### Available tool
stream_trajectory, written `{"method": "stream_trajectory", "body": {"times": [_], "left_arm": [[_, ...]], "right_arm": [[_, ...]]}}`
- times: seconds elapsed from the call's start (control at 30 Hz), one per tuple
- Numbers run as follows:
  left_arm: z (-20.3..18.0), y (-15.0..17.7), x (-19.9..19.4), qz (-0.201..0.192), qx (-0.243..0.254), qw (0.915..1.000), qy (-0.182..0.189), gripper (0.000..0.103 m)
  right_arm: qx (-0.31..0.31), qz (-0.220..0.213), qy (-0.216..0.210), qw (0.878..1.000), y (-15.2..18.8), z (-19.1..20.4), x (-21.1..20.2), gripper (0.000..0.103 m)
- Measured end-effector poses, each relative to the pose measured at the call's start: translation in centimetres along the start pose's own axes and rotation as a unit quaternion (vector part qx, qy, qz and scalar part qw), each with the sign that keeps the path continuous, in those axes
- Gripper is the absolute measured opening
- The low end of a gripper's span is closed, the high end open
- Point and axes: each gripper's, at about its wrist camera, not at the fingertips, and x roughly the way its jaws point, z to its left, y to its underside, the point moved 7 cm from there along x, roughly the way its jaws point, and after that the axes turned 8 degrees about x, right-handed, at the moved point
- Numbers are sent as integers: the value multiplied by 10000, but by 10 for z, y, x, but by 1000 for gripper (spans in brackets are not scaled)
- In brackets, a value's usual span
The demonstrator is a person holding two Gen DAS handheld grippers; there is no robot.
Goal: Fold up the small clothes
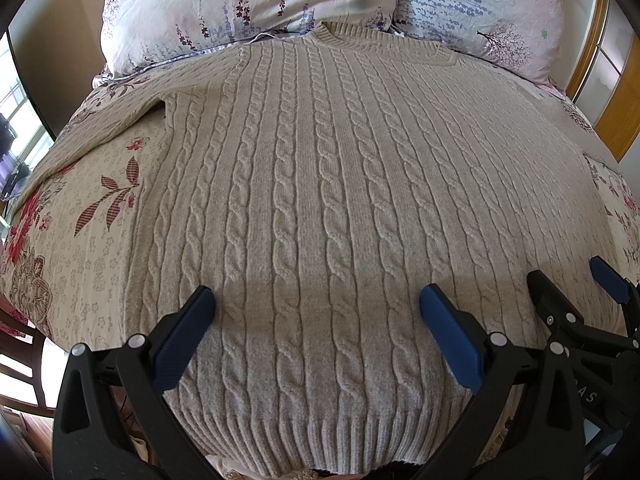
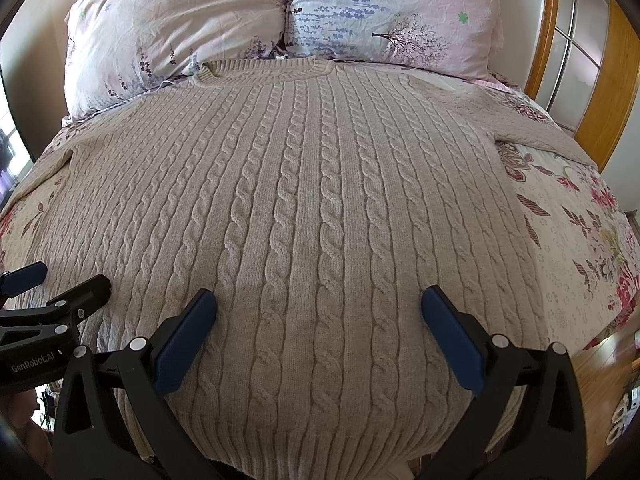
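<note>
A beige cable-knit sweater (image 1: 320, 184) (image 2: 312, 208) lies flat and face up on the bed, collar toward the pillows, ribbed hem nearest me, sleeves spread out to both sides. My left gripper (image 1: 318, 304) hovers open above the lower part of the sweater, nothing between its blue pads. My right gripper (image 2: 319, 306) is open too, over the lower middle of the sweater. Each gripper shows in the other's view: the right gripper (image 1: 568, 280) at the lower right, the left gripper (image 2: 60, 280) at the lower left.
The bed has a floral sheet (image 1: 96, 240) (image 2: 580, 264). Two floral pillows (image 1: 248, 4) (image 2: 392, 12) lie behind the collar. A wooden-framed door (image 2: 588, 60) stands to the right, wooden floor (image 2: 600, 380) below the bed's right edge, a chair (image 1: 28, 360) at the left.
</note>
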Motion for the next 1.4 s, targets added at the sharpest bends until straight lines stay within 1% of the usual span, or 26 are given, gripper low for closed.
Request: {"method": "stream_trajectory", "body": {"times": [0.27,0.43,0.67,0.77,0.83,0.87,0.9,0.93,0.97,1.0,1.03,1.07,1.13,1.17,1.2,1.27,1.33,1.37,1.4], "left_arm": [[1,-4,1,95,58,9999,23,101],[-1,-4,2,130,126,9998,53,101],[1,-6,4,150,299,9993,144,101],[1,-8,5,150,419,9988,227,101],[2,-10,5,103,488,9983,314,101],[3,-12,5,46,511,9980,367,101],[7,-17,4,-68,495,9978,433,101],[9,-21,2,-160,469,9977,453,101],[13,-27,0,-267,444,9976,453,101],[19,-34,-3,-410,438,9973,424,101],[24,-42,-7,-570,446,9967,358,101],[29,-49,-11,-739,464,9958,289,101],[39,-65,-18,-1085,514,9926,191,101],[42,-72,-20,-1190,544,9913,139,101],[46,-79,-21,-1241,608,9904,83,101],[50,-94,-18,-1211,773,9896,31,101],[52,-105,-15,-1177,733,9903,83,101],[53,-110,-12,-1150,683,9909,153,101],[55,-115,-9,-1110,626,9914,294,101]], "right_arm": [[-46,34,-29,10000,2,3,1,102],[-206,-2,-149,9997,0,4,3,102],[-603,-184,-459,9970,-2,9,3,102],[-691,-78,-604,9957,-4,7,6,102],[-584,38,-701,9958,-12,3,8,102],[-496,48,-758,9959,-18,-1,8,102],[-273,23,-857,9959,-32,-10,6,102],[-141,-14,-867,9961,-41,-18,4,102],[20,-100,-822,9966,-54,-28,2,102],[309,-297,-689,9967,-77,-49,-3,102],[468,-396,-635,9961,-89,-61,-5,102],[663,-492,-568,9950,-102,-76,-7,102],[1241,-580,-414,9897,-131,-116,-5,102],[1650,-578,-328,9840,-146,-142,0,102],[1891,-538,-269,9801,-153,-157,6,102],[2462,-387,-153,9683,-164,-191,22,102],[3138,-245,-235,9489,-170,-223,39,100],[3381,-188,-260,9406,-170,-235,47,94],[3691,-110,-214,9291,-168,-250,55,91]]}}
